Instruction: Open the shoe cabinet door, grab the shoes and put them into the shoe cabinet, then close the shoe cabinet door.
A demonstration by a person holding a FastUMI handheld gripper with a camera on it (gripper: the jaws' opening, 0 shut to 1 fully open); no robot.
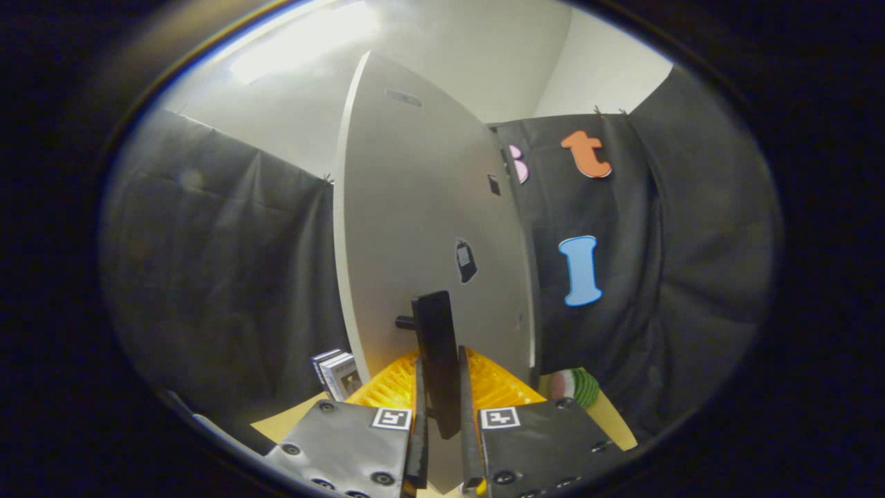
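Note:
The white shoe cabinet door [429,214] stands tall just ahead of me, swung out at an angle. Its black bar handle [437,346] juts from the door on a short stub and runs down between my fingers. My gripper [442,415] is shut on this handle, both fingers pressing its sides. The door hides the cabinet's inside.
A yellow slatted rack [494,387] lies on the tan floor behind the handle. Small white boxes [337,373] stand at the door's left foot. A green, white and red round object [575,386] lies to the right. Black cloth walls hang on both sides.

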